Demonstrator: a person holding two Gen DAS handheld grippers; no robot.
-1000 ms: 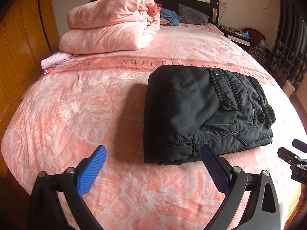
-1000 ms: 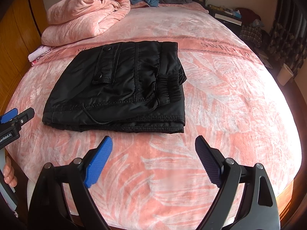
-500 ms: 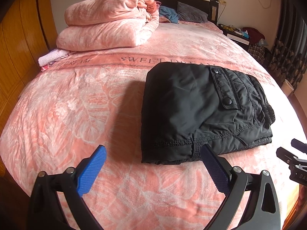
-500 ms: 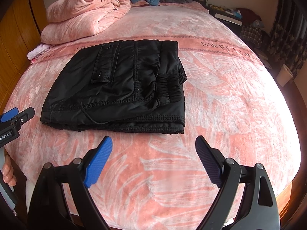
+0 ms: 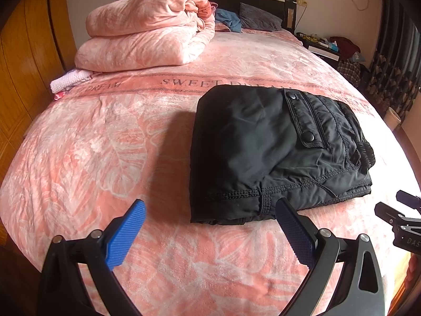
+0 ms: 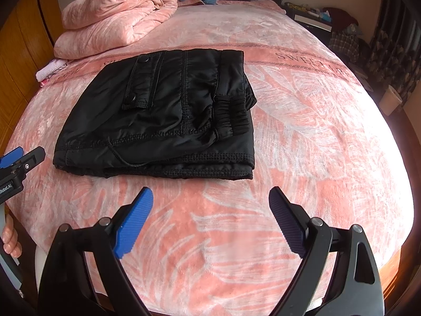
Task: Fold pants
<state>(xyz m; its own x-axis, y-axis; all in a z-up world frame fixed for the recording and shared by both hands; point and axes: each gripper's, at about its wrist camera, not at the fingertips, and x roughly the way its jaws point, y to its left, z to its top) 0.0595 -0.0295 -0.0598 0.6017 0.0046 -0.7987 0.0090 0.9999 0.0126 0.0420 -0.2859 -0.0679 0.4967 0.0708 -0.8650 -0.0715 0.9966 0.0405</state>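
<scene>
Black pants (image 5: pixel 265 147) lie folded into a compact rectangle on the pink bed, with a snap pocket flap on top; they also show in the right wrist view (image 6: pixel 163 115). My left gripper (image 5: pixel 210 210) is open and empty, above the bed just in front of the pants' near left corner. My right gripper (image 6: pixel 210 197) is open and empty, in front of the pants' near edge. Each gripper shows at the edge of the other's view: the right one in the left wrist view (image 5: pixel 402 218), the left one in the right wrist view (image 6: pixel 18 163).
A folded pink duvet (image 5: pixel 147 34) lies at the far left of the bed, with a small white cloth (image 5: pixel 68 81) beside it. Pillows and clothes (image 5: pixel 236 18) lie by the headboard. A wooden wardrobe (image 5: pixel 23 60) stands left. A nightstand (image 5: pixel 323 47) and curtains stand right.
Both grippers have drawn back slightly from the pants and stay open. The pants have not moved.
</scene>
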